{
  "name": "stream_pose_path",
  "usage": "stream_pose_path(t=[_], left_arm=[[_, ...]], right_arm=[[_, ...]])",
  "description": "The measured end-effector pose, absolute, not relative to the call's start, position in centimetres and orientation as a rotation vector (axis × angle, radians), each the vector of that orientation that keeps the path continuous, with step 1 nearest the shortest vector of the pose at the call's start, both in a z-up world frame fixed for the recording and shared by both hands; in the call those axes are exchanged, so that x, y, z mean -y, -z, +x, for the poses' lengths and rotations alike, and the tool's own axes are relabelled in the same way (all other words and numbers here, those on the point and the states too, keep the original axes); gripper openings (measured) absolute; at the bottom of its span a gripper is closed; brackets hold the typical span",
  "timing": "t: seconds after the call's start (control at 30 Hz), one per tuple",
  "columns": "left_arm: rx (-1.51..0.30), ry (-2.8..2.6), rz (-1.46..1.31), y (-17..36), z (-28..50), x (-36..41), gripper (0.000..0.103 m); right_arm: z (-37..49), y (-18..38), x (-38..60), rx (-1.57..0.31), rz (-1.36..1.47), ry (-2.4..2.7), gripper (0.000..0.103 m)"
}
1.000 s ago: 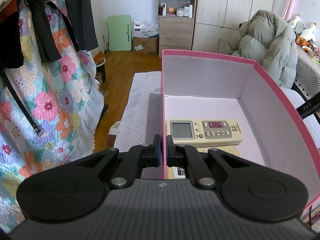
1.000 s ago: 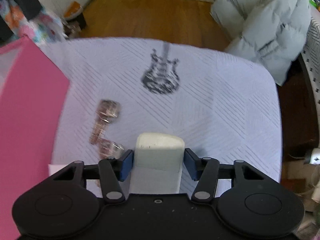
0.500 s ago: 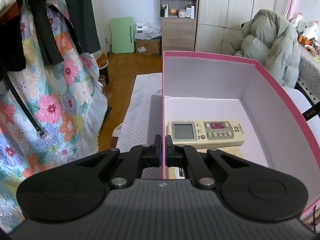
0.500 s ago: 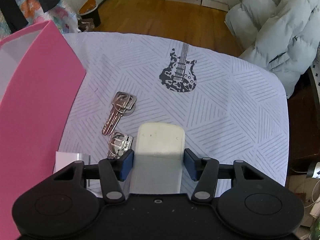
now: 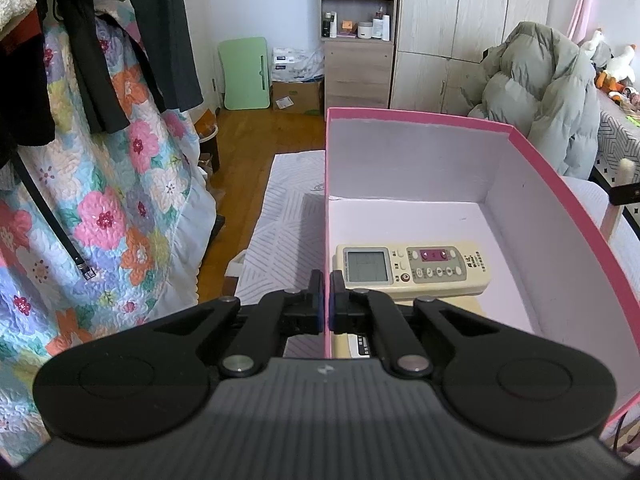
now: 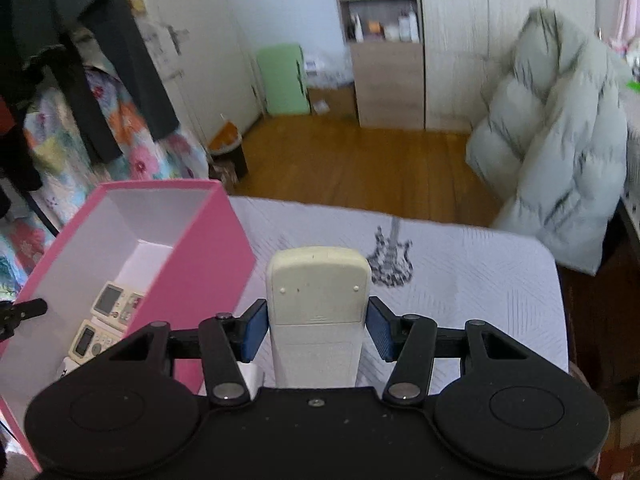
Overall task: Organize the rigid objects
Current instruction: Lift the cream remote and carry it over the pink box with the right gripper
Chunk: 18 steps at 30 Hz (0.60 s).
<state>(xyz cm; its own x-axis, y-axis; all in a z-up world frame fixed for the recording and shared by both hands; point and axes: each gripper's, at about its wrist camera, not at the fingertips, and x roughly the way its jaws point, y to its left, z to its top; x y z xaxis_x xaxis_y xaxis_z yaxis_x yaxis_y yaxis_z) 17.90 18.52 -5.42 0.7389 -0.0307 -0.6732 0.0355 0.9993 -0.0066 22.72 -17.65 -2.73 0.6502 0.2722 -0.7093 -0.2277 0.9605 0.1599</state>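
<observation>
Your right fingers [image 6: 316, 330] are squeezing a cream remote [image 6: 318, 312], one blue pad on each long side. You see its plain back, not its buttons. Its long side runs straight out from your hand, the same way your fingers point, and its rounded end sticks out past the pads, up off the counter [image 6: 480, 276].

The pink box [image 6: 208, 264] is to the left of that remote, very near. Its tall pink wall stands between the remote and the inside of the box. So I think your next move is up, over that wall, and to the left. Your right hand is the one with something to put away, and it is close enough.

Inside the box, two other remotes [image 6: 106, 320] already lie flat on the floor of the box, near your end. In the left view the far one [image 5: 412, 268] lies across the box, screen to the left and buttons to the right. The remote you hold points along the box, so it crosses them. You may want to turn your wrist so it lies the same way they do. The far half of the box looks free.

Your left fingers [image 5: 326, 300] are shut tight on the left wall of the box [image 5: 327, 208], one pad outside and one inside. That should keep the box from sliding.
</observation>
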Motion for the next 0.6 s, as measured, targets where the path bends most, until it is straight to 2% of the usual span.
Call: stream_pose_path(t=[0.17,0.6], left_arm=[[-0.739,0.038,0.005,5.3,17.9,-18.7,0.002],[-0.741,0.041,-0.007,5.4,17.9,-18.8,0.002]], right_arm=[[21.3,1.0,16.9,-0.73,-0.014,-0.295,0.058],[17.5,-7.5,12.1,-0.491,-0.091,-0.543,0.058]])
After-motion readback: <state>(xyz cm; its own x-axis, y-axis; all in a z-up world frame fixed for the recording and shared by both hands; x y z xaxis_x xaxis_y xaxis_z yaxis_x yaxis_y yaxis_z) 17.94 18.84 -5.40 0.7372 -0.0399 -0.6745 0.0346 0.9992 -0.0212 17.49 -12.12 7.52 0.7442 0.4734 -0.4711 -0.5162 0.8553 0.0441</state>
